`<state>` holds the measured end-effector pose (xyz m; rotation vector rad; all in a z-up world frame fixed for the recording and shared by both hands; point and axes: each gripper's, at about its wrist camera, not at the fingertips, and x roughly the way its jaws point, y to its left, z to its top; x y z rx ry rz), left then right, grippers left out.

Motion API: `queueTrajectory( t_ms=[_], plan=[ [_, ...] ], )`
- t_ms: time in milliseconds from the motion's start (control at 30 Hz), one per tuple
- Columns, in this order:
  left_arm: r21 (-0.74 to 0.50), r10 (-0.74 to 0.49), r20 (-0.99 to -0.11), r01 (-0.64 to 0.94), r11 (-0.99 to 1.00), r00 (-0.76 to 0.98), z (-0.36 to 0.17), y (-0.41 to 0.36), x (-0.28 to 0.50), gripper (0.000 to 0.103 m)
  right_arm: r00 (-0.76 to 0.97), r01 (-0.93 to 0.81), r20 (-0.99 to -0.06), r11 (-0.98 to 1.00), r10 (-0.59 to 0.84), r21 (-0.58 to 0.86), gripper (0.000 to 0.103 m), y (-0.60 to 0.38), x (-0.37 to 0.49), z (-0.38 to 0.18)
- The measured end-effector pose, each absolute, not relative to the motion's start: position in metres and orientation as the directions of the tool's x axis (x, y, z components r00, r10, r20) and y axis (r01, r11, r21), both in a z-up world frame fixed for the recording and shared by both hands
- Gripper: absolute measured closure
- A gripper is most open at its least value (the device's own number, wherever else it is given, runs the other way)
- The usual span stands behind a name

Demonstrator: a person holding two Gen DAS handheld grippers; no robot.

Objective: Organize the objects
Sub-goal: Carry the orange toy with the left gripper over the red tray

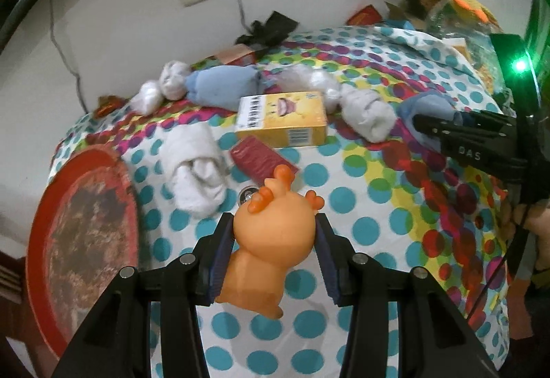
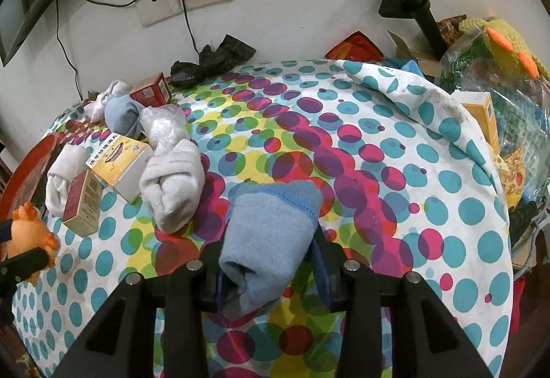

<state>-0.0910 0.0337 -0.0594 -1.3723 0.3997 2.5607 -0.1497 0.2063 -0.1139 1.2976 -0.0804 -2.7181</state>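
In the left wrist view, the left gripper (image 1: 275, 240) sits at lower centre, clamped on the orange toy (image 1: 271, 240); both blue-padded fingers (image 1: 220, 261) press the toy's round sides, and its head with small horns juts out past the fingertips toward mid-frame. Just above the toy lies a dark red packet (image 1: 263, 162), and above that a yellow box (image 1: 282, 121) with a barcode. A rolled white sock (image 1: 196, 171) lies left of the packet, touching or nearly touching it. A red tray (image 1: 44, 257) fills the lower left edge. At the right edge the right gripper (image 1: 426, 132) enters, with a blue roll showing behind its tip.

In the right wrist view, the right gripper (image 2: 270, 247) at lower centre is closed on a rolled blue sock (image 2: 271, 233), which stands out between the fingers above the dotted tablecloth (image 2: 412, 206). A grey-white sock roll (image 2: 173, 185) lies to the upper left of it, apart. The orange toy (image 2: 29, 235) shows at the left edge, held by the other gripper. The yellow box (image 2: 120, 164) lies in the mid left.
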Motion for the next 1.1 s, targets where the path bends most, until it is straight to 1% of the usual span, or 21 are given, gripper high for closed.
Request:
queueTrajectory(
  t_ms=[500,633,900,1100],
  plan=[
    [0.116,-0.022,-0.822,-0.130,-0.985,-0.569,-0.037,-0.030,-0.084,0.060,-0.624,0.093,-0.775,-0.994,-0.101,0.055,0.062,0.199,-0.150,-0.116],
    [0.123,-0.059,-0.814,-0.073,-0.990,-0.577,-0.032,-0.054,-0.084,0.060,-0.624,0.093,-0.775,-0.994,-0.100,0.053,0.062,0.197,-0.149,-0.116],
    [0.110,-0.148,-0.811,0.101,-0.989,-0.566,-0.030,-0.124,-0.091,0.060,-0.624,0.093,-0.775,-0.994,-0.098,0.051,0.062,0.197,-0.150,-0.116],
    [0.124,-0.237,-0.821,0.243,-0.962,-0.519,-0.038,-0.184,-0.097,0.060,-0.624,0.092,-0.776,-0.994,-0.097,0.050,0.062,0.196,-0.150,-0.116]
  ],
)
